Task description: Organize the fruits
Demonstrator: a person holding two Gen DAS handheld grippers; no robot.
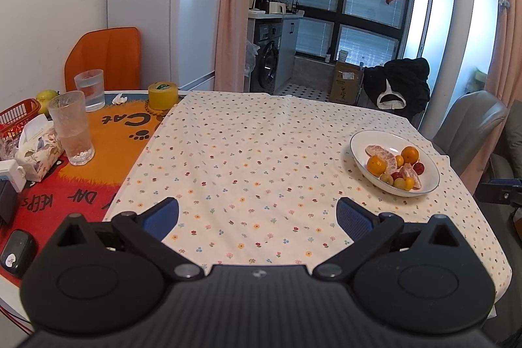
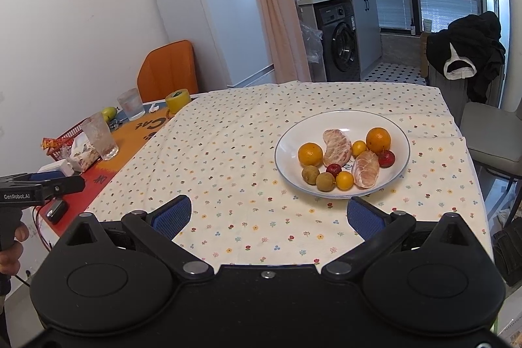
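A white plate sits on the flowered tablecloth at the table's right side. It holds two oranges, two peeled pomelo segments, small yellow kumquats, brown longans and red fruits. My right gripper is open just short of the plate's near rim, nothing between its blue pads. My left gripper is open over bare cloth, left of the plate. The left gripper also shows at the left edge of the right wrist view, held by a hand.
On the orange mat at left stand two glasses, a yellow tape roll, a tissue box, a red basket and a green pear. An orange chair, a fridge and a grey chair surround the table.
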